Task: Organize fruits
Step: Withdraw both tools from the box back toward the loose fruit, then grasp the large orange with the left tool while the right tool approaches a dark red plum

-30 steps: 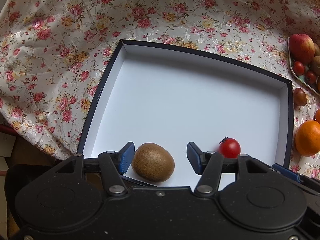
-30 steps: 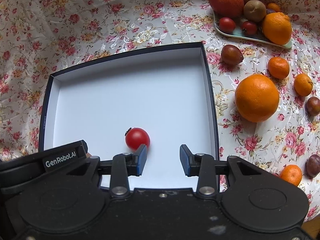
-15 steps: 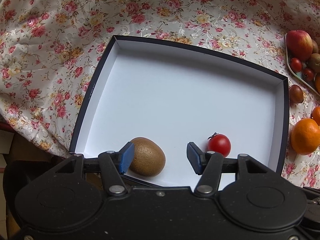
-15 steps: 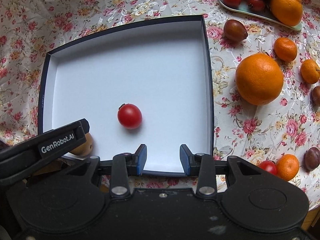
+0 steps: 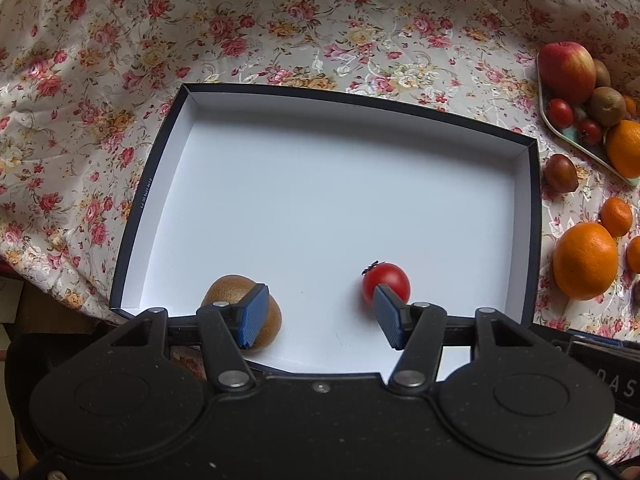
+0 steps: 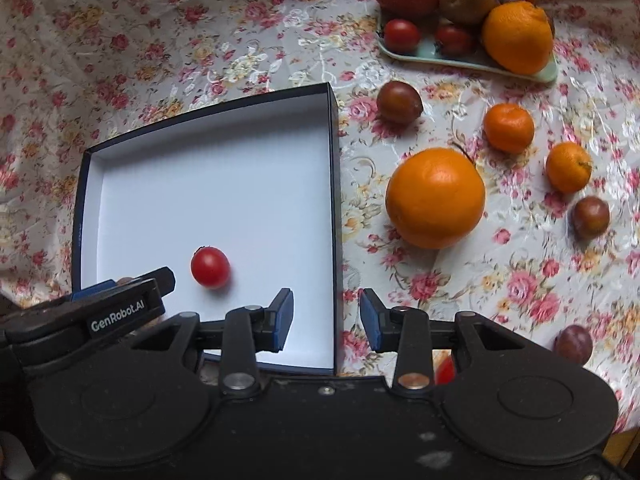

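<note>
Left gripper (image 5: pixel 318 314): body marked "GenRobot.AI", fingers wide apart, empty. Right gripper (image 6: pixel 326 320): spread, empty, straddling the box (image 6: pixel 334 200) wall. Box holds cherry tomato (image 6: pixel 210 267); kiwi (image 5: pixel 224 286) shows in left view only. Large orange (image 6: pixel 435 198) outside on the cloth.

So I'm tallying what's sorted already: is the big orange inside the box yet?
No, the big orange sits on the floral tablecloth outside the box, which shows only a cherry tomato.
</note>
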The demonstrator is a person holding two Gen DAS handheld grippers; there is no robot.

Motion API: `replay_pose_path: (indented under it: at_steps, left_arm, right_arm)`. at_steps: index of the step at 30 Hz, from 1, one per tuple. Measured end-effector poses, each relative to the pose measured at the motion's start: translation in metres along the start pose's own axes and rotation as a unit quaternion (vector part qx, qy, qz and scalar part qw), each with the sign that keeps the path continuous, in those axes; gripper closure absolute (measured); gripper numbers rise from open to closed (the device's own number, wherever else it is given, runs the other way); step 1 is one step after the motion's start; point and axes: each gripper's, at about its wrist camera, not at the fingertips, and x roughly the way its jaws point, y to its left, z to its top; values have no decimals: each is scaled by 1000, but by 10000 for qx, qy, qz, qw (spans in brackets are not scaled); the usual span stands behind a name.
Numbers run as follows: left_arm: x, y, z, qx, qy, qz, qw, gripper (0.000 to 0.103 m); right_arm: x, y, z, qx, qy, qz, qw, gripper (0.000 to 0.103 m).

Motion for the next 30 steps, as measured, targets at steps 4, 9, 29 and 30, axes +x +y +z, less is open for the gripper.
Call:
replay_pose_path:
  at_steps: [4,9,29,30]
  left_arm:
    - [-3,-15,0,116,-41,-25,9999,41]
    - [-7,-36,-1,306,-79,-63,9995,41]
    - [-23,-125,-8,842,-250,-748,9933,41]
    - [-22,-129,-8,843,-235,-775,9931,41]
  right_arm:
    - [-10,-19,-2,100,-60,16,9999,63]
    - [-21,-41,-3,299,48,250,9992,62]
    - [-57,-146,-21,1306,-176,-60,9913,62]
    - [-56,-152,-22,1385,-144,-66,9902,62]
